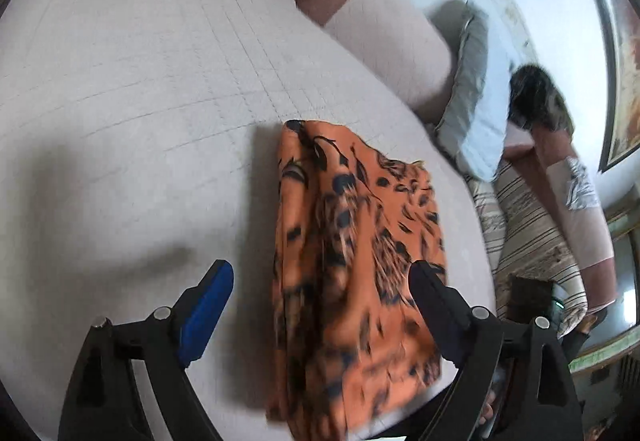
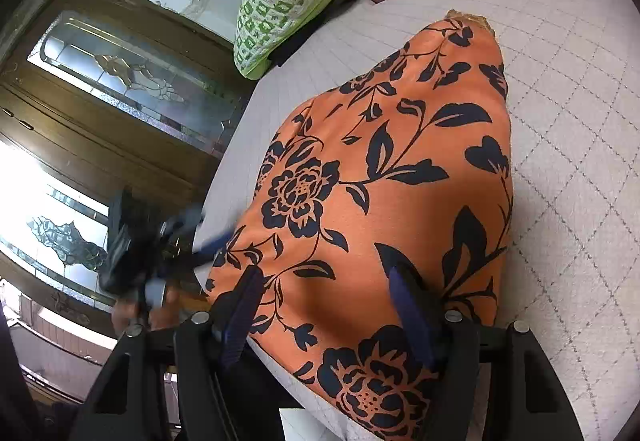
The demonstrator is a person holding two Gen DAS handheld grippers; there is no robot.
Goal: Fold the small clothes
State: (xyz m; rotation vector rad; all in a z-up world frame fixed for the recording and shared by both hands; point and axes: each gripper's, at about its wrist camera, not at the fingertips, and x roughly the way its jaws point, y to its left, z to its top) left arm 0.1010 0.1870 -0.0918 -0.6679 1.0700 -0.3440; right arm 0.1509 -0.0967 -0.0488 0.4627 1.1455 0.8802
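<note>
An orange cloth with a dark floral print (image 1: 352,253) lies folded on a pale quilted sofa seat (image 1: 140,101). It also shows in the right wrist view (image 2: 384,177), filling the middle. My left gripper (image 1: 322,273) is open, its fingers spread over the cloth's near end, holding nothing. My right gripper (image 2: 324,281) is open just above the cloth's near edge, also empty. The left gripper appears blurred at the cloth's left edge in the right wrist view (image 2: 160,245).
A green patterned cushion (image 2: 280,1) lies at the far end of the seat. A grey cushion (image 1: 468,89) and striped cushion (image 1: 532,241) lie to the right. A wooden door with stained glass (image 2: 100,81) stands beyond the seat's left edge.
</note>
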